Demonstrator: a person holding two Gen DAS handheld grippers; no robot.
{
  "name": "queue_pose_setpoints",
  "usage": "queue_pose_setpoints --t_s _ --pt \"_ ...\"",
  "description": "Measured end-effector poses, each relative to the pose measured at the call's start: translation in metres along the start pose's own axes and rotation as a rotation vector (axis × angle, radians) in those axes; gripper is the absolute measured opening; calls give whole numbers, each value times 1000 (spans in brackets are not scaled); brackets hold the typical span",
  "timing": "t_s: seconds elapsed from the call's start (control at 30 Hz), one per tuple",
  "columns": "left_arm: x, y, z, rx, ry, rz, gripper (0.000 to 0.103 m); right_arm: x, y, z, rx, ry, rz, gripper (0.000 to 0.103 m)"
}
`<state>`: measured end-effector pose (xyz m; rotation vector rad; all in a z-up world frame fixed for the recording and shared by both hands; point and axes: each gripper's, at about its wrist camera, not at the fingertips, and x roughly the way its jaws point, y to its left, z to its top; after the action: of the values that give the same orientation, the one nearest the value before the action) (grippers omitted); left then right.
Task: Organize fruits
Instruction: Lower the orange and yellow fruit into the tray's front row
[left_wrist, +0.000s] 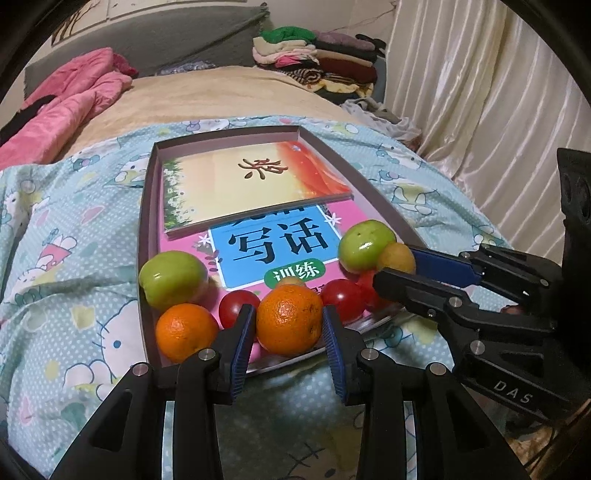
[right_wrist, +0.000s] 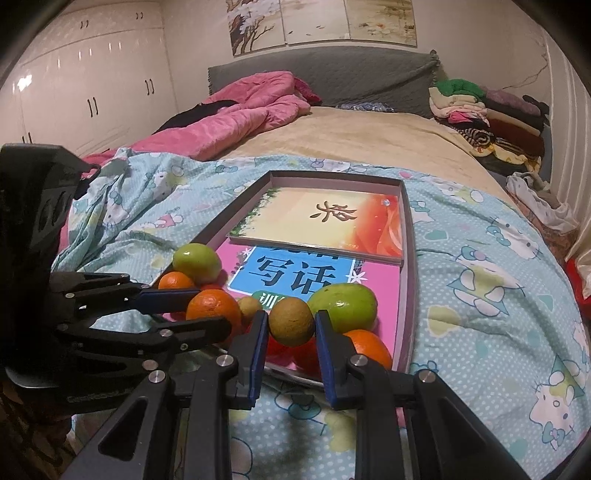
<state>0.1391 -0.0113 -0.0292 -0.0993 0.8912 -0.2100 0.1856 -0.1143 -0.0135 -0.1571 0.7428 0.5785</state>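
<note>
Where the tray (left_wrist: 146, 206) ends, an orange (left_wrist: 288, 319) fills the left gripper (left_wrist: 290, 325).

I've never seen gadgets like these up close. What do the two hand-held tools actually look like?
Both match. The left tool and right tool are black linkage frames with triangular cut-outs, joined by round silver pins. Each finger ends in a flat blue pad with fine ridges. The right tool's body carries pale letters reading DAS. No cables or sleeves show.
</note>
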Motion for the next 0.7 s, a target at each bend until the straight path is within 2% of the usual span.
queue_pose_setpoints --t_s 0.7 --pt "2 -1 0 27 0 15 39 9 1 -5 -14 43 -4 26"
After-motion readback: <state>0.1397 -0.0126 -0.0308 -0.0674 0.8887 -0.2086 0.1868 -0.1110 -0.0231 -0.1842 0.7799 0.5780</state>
